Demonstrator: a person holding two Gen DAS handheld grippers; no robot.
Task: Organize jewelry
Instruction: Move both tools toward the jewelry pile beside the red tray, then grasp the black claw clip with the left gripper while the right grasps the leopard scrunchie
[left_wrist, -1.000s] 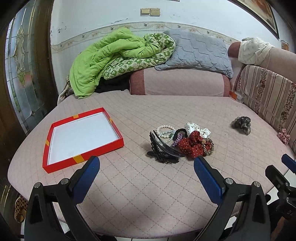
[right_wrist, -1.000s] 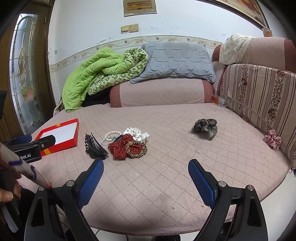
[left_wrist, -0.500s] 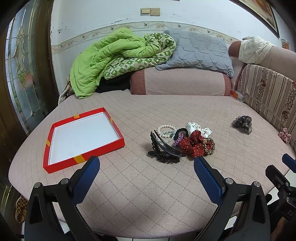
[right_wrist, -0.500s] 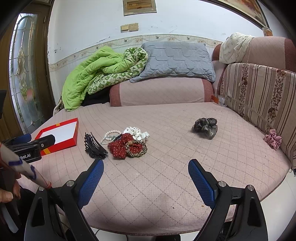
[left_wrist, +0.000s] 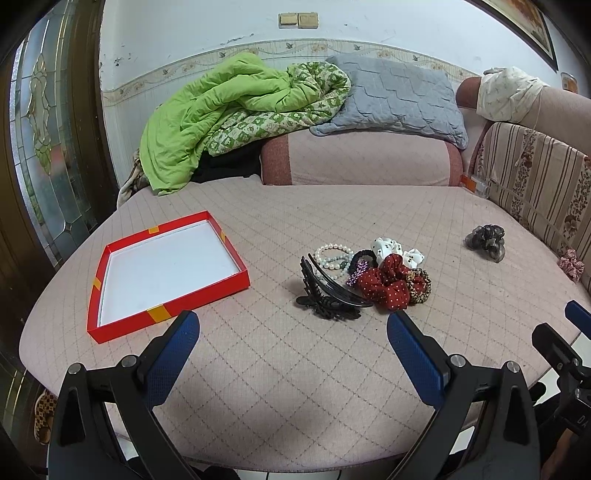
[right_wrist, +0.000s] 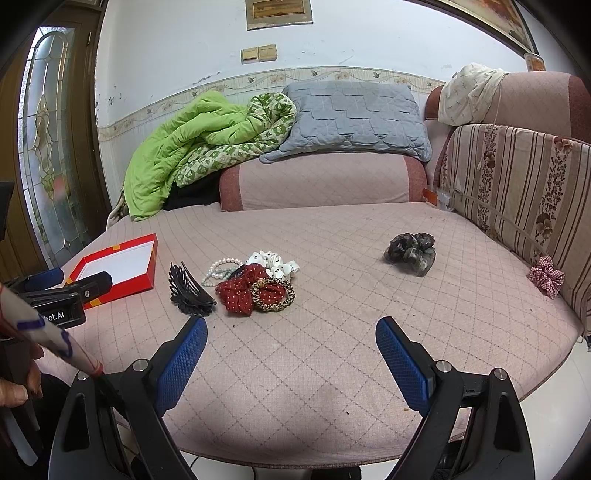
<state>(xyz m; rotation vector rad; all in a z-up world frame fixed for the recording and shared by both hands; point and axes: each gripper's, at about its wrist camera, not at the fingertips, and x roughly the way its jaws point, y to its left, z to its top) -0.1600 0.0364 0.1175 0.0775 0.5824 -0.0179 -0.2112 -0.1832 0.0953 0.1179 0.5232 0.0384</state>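
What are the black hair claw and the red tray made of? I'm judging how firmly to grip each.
The black hair claw looks like hard, glossy plastic: thin curved teeth with a sheen. The red tray looks like matte cardboard, judging by its thin folded walls, taped corners and white lining.

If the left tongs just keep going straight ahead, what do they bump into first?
Probably the black hair claw, the nearest thing ahead of the open left tongs, which now hang over the bare pink cushion. Depth is hard to judge, so they might meet the cushion first.
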